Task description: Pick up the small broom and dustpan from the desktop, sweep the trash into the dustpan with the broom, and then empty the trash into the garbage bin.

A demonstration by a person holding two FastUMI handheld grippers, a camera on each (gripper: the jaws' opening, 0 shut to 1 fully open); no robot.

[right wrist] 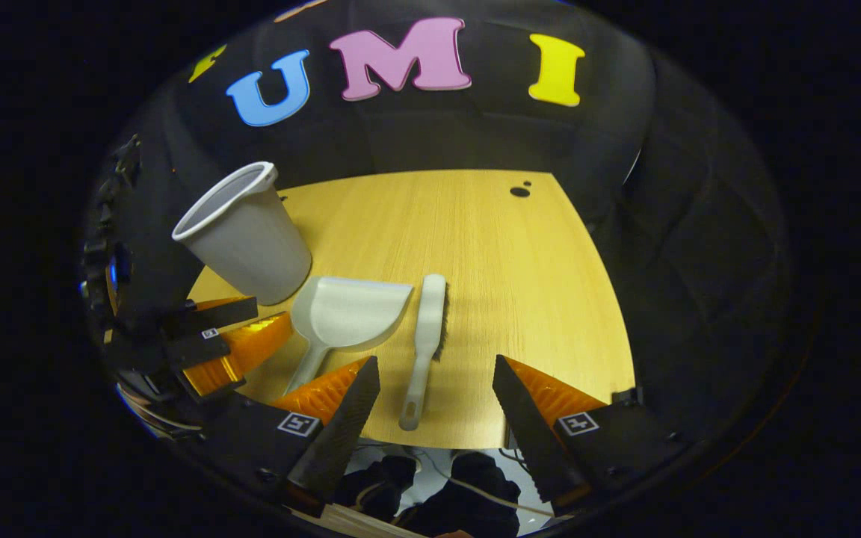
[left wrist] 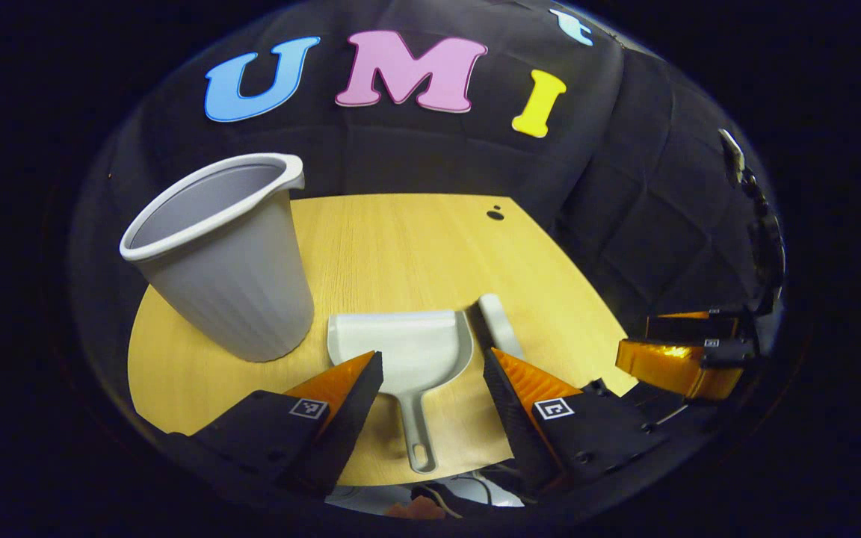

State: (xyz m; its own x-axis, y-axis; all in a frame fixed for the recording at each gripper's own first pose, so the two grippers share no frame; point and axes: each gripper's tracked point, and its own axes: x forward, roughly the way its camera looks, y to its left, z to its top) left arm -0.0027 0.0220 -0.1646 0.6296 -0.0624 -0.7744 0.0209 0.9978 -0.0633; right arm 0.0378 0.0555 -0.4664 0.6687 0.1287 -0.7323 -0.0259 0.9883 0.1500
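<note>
Dustpan [left wrist: 400,344] lies flat on the table [left wrist: 400,246], handle pointing to the near edge, scoop mouth facing away. Small broom [right wrist: 427,340] lies just beside it on the right, roughly parallel, bristles on its right side, handle also toward the near edge. Garbage bin [left wrist: 225,254], pale and ribbed, stands at the back left, near the pan's far corner. No trash can be made out on the tabletop; two dark specks [right wrist: 520,190] sit near the far edge, too small to identify.

Left hand-held gripper [left wrist: 430,373]: fingers spread wide, holding nothing, lined up either side of the dustpan handle, above it. Right hand-held gripper [right wrist: 434,377]: likewise spread and empty, with the broom handle between its fingers in view but not touched.

Step in hand, as judged: the pick-up of both tools.
- Left: descend straight, close on the narrow handle shaft below the scoop, not on the scoop wall, so the pan stays level when lifted.
- Right: take the broom mid-handle, clear of the bristles.
- Tools lie close together; lowering both at once risks the inner fingers nudging the neighbouring tool. Stagger if needed.
- Keep the left side clear of the bin.
</note>
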